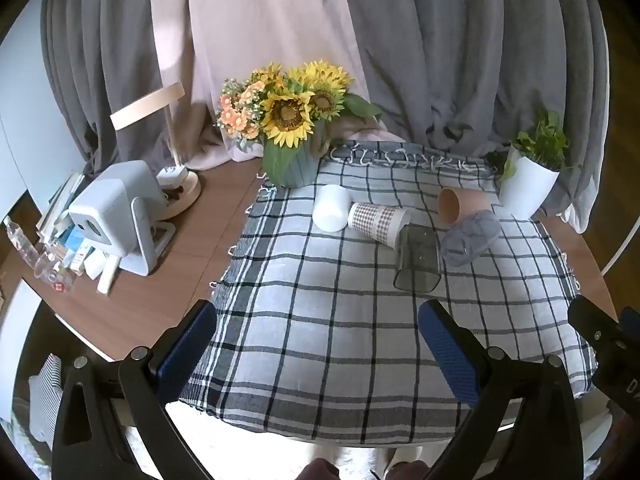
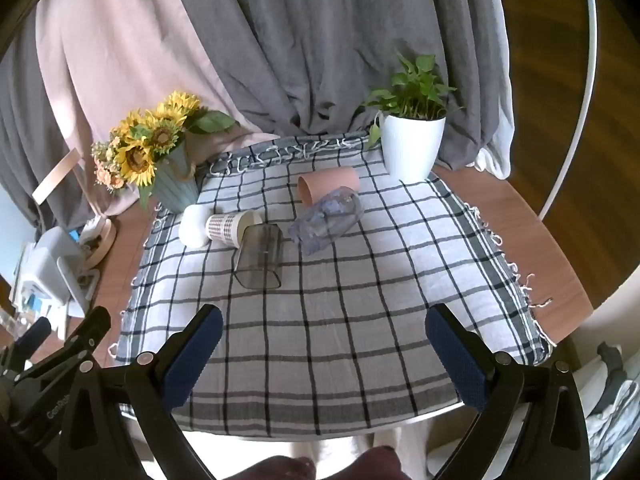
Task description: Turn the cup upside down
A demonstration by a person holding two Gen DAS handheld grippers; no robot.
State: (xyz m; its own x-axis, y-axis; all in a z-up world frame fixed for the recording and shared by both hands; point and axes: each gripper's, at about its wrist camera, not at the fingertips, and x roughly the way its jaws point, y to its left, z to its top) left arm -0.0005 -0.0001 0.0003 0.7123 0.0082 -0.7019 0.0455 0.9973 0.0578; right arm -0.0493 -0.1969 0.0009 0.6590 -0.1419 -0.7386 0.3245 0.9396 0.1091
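Several cups lie on their sides on the checked cloth point(image 1: 320, 320): a white cup point(image 1: 331, 208), a checked paper cup point(image 1: 378, 220), a smoky clear square cup point(image 1: 418, 258), a pink cup point(image 1: 460, 205) and a bluish clear cup point(image 1: 472, 236). They also show in the right wrist view: white point(image 2: 194, 226), paper point(image 2: 232, 227), smoky point(image 2: 260, 256), pink point(image 2: 328, 186), bluish point(image 2: 328, 224). My left gripper point(image 1: 316, 336) is open and empty near the cloth's front edge. My right gripper point(image 2: 320, 340) is open and empty there too.
A sunflower vase point(image 1: 294, 160) stands at the cloth's back left, a white plant pot point(image 1: 526, 188) at the back right. A white device point(image 1: 116, 212), a lamp base point(image 1: 180, 192) and clutter sit on the wooden table point(image 1: 160, 300) to the left. Curtains hang behind.
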